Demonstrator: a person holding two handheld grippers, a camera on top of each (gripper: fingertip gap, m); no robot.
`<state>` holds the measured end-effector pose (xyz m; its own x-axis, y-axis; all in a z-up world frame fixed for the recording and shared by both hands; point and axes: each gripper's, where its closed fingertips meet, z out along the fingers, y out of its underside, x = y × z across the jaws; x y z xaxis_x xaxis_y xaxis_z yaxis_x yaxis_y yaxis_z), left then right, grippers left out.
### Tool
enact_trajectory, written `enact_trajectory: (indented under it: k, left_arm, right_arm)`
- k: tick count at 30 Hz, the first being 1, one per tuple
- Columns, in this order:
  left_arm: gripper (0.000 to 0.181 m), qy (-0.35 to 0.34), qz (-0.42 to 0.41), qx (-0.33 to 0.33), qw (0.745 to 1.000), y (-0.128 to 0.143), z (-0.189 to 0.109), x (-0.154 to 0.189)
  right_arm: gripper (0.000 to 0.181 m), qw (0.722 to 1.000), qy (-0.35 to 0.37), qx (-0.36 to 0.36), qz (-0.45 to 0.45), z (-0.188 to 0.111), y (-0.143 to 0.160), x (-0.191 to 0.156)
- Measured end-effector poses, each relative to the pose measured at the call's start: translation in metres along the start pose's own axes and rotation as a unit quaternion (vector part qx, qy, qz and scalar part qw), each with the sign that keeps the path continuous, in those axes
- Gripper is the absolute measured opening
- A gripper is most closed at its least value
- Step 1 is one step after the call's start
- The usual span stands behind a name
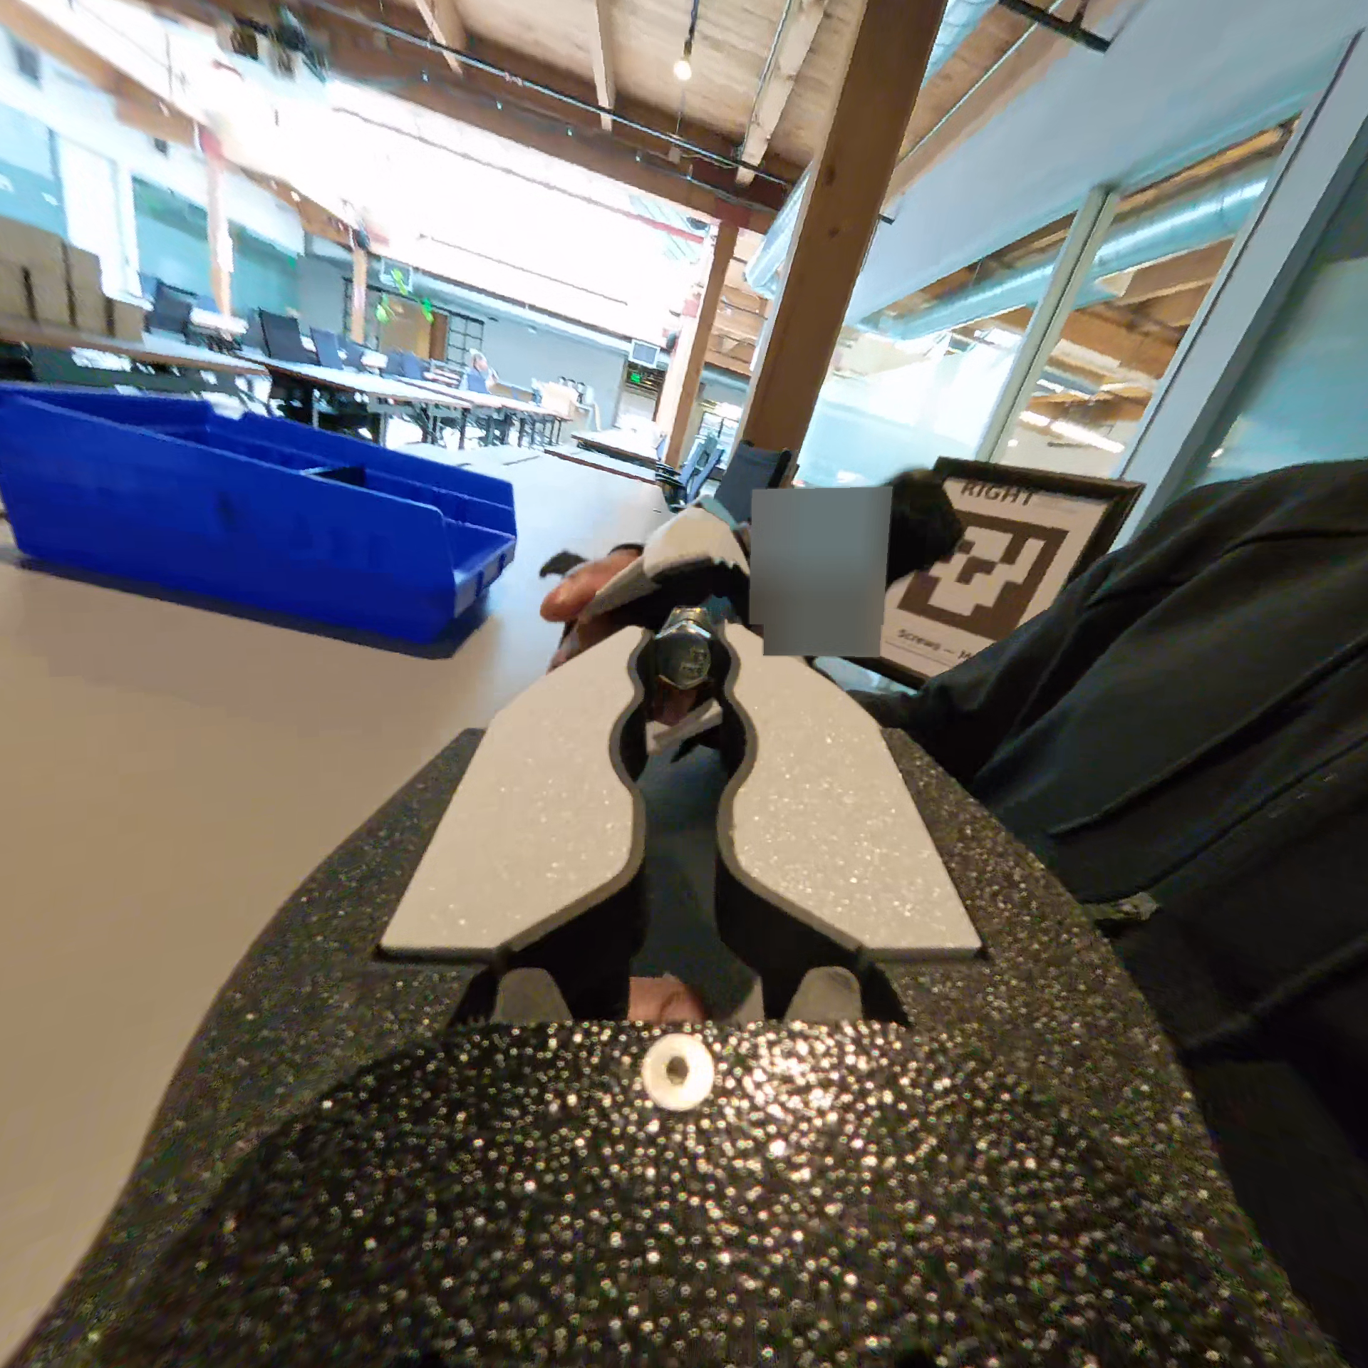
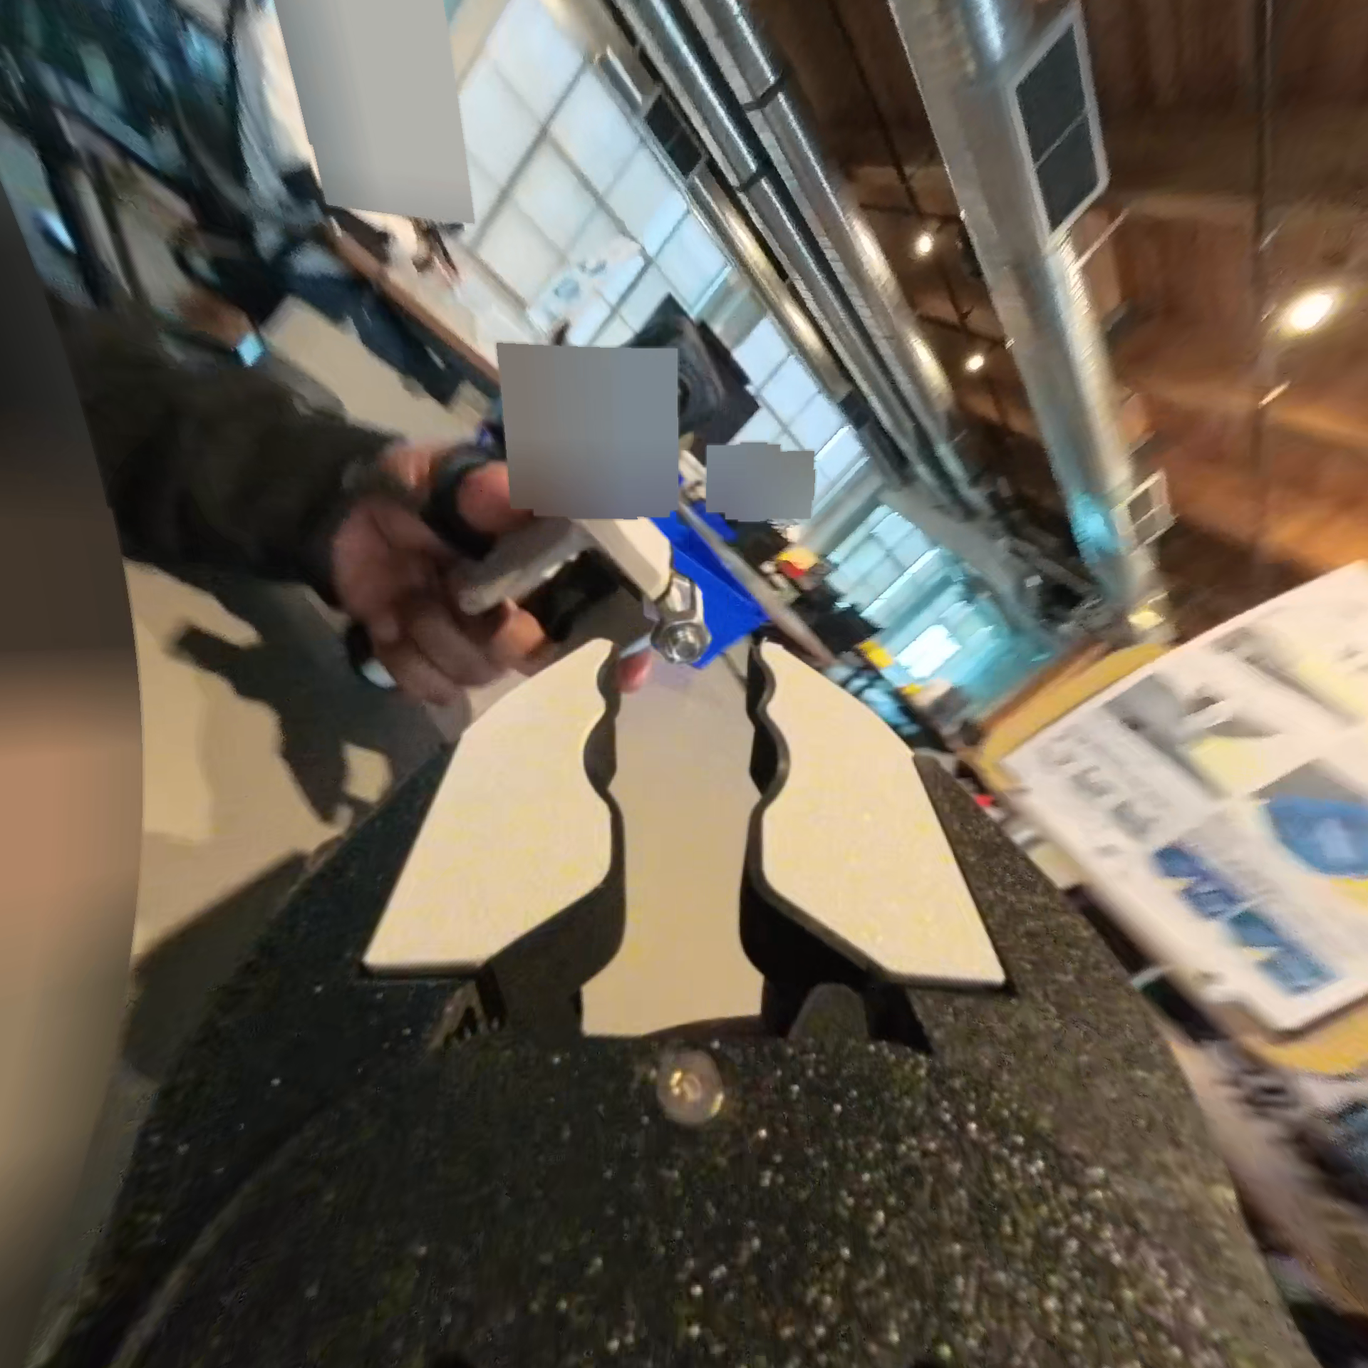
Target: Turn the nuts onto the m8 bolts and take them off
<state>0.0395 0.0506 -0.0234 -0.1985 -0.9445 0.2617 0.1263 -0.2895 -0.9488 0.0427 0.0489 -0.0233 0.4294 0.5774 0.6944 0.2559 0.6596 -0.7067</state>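
The left hand-held gripper [image 1: 685, 666], with gritty grey wavy-edged fingers, pinches a shiny steel hex-headed bolt [image 1: 681, 655] above the smooth counter [image 1: 185, 740]. The right hand-held gripper [image 2: 681, 666] gapes, empty, near the nut [image 2: 681, 638].

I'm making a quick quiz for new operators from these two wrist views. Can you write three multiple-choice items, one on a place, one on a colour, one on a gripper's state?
1. Where is the bolt?
A. Between the left gripper's fingertips
B. Inside the bin
C. Lying on the table

2. What colour is the bin on the table?
A. Red
B. Blue
C. Green

3. How is the right gripper?
A. Shut on the bolt
B. Shut on the bin
C. Open, holding nothing

Answers: 1 A, the hex head sits pinched at the tips. 2 B, its walls are plainly blue. 3 C, a wide gap shows between its fingers.
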Motion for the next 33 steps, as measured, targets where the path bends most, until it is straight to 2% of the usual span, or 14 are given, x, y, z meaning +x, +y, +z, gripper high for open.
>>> enact_trajectory:
  k: [2, 5, 10, 12, 15, 18, 21, 23, 25, 28, 33]
  left_arm:
    - [0.014, -0.006, 0.036, 0.001, 0.999, -0.001, 0.001, 0.002]
    - [0.014, -0.008, 0.066, 0.0, 0.998, -0.002, 0.003, 0.005]
    - [0.014, -0.013, 0.078, -0.011, 0.997, 0.001, 0.004, 0.005]
    - [0.014, -0.009, 0.074, -0.019, 0.997, 0.004, 0.005, 0.006]
    - [0.014, -0.008, 0.057, -0.031, 0.998, 0.008, 0.006, 0.005]
    - [0.014, 0.007, 0.007, -0.035, 0.999, 0.011, 0.005, 0.004]
    - [0.014, 0.007, -0.037, -0.037, 0.999, 0.013, 0.004, -0.001]
    - [0.014, 0.012, -0.033, -0.024, 0.999, 0.009, 0.003, 0.001]
    - [0.014, 0.013, -0.014, -0.012, 1.0, 0.004, 0.002, 0.003]
    - [0.014, 0.011, 0.01, -0.006, 1.0, 0.002, 0.002, 0.005]
    - [0.014, 0.013, 0.049, 0.006, 0.999, -0.003, 0.002, 0.011]
  right_arm:
    - [0.032, 0.995, -0.026, 0.013, 0.093, -0.001, -0.003, 0.001]
    - [0.031, 0.981, -0.061, 0.018, 0.181, -0.001, -0.005, -0.001]
    - [0.029, 0.957, -0.098, 0.02, 0.274, 0.001, -0.007, -0.005]
    - [0.025, 0.955, -0.1, 0.016, 0.279, 0.002, -0.005, -0.005]
    - [0.014, 0.977, -0.081, 0.002, 0.199, 0.002, -0.001, -0.008]
    - [0.015, 0.999, -0.038, -0.005, 0.038, 0.002, 0.001, -0.01]
    - [0.015, 0.991, 0.008, -0.03, -0.134, 0.002, 0.009, -0.009]
    - [0.026, 0.982, 0.021, -0.048, -0.179, 0.004, 0.014, -0.008]
    - [0.031, 0.99, 0.015, -0.038, -0.137, 0.005, 0.011, -0.009]
    - [0.032, 1.0, -0.021, -0.002, -0.001, 0.003, 0.001, -0.011]
    - [0.03, 0.978, -0.06, 0.029, 0.197, -0.001, -0.009, 0.0]
